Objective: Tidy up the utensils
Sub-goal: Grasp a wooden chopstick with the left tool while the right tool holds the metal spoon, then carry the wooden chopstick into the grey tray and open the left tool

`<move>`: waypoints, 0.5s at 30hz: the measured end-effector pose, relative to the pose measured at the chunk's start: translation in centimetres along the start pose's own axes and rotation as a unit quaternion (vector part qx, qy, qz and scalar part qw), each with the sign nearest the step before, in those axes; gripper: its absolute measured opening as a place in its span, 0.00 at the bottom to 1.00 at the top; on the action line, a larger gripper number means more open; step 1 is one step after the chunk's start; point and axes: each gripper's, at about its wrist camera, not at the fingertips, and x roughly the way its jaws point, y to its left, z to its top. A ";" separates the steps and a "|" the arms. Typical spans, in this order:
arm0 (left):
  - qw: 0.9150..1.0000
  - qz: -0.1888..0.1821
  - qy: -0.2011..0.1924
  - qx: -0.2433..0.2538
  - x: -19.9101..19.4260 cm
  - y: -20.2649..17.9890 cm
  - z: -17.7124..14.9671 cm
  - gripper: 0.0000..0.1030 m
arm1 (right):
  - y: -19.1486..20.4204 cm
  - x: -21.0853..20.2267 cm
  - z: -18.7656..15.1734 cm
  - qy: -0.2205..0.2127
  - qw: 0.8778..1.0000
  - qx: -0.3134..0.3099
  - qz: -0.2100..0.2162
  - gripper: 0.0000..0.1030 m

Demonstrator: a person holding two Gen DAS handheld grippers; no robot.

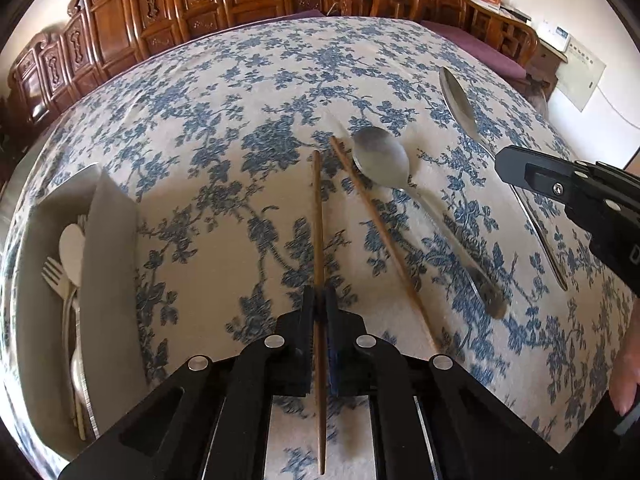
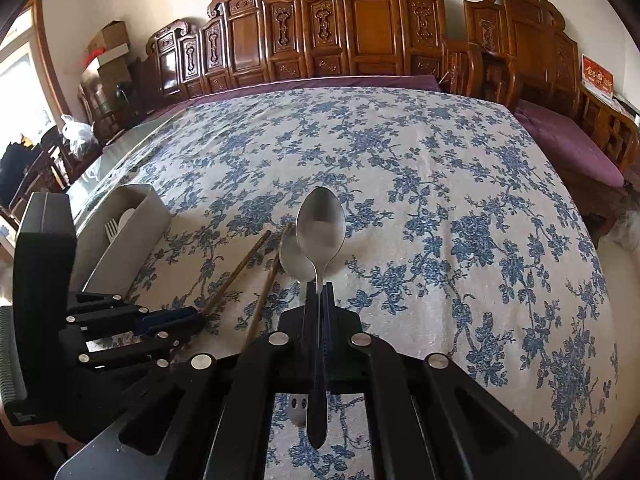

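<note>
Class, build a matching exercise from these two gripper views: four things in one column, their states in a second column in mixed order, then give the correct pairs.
Things:
1. chopstick
2. second chopstick
3. long spoon
4. white fork

States:
A. lying loose on the tablecloth
B. clamped in the right gripper
C. inside the grey holder
D. clamped in the left gripper

Pairs: 1-D, 2-A, 3-B, 4-C

Two matte black grippers, left gripper [image 1: 319,300] and right gripper [image 2: 319,290], silver round rivets, blue-lined finger pads [image 1: 332,340], angular linkage arms
</note>
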 end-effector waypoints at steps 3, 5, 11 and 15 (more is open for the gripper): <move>1.000 -0.001 -0.003 -0.006 -0.8 1.0 -0.4 0.04 | 0.6 0.0 -0.1 -0.001 1.000 -0.005 0.007 0.03; 1.000 0.000 -0.007 -0.007 -1.4 1.6 -0.6 0.04 | 1.1 0.1 -0.2 0.001 1.000 -0.011 0.010 0.03; 1.000 0.002 -0.026 -0.014 -3.6 3.3 -0.7 0.04 | 2.8 0.2 -0.6 0.006 0.999 -0.026 0.018 0.03; 0.999 0.002 -0.037 -0.018 -5.0 4.1 -0.8 0.04 | 3.8 0.1 -0.7 0.006 0.999 -0.033 0.025 0.03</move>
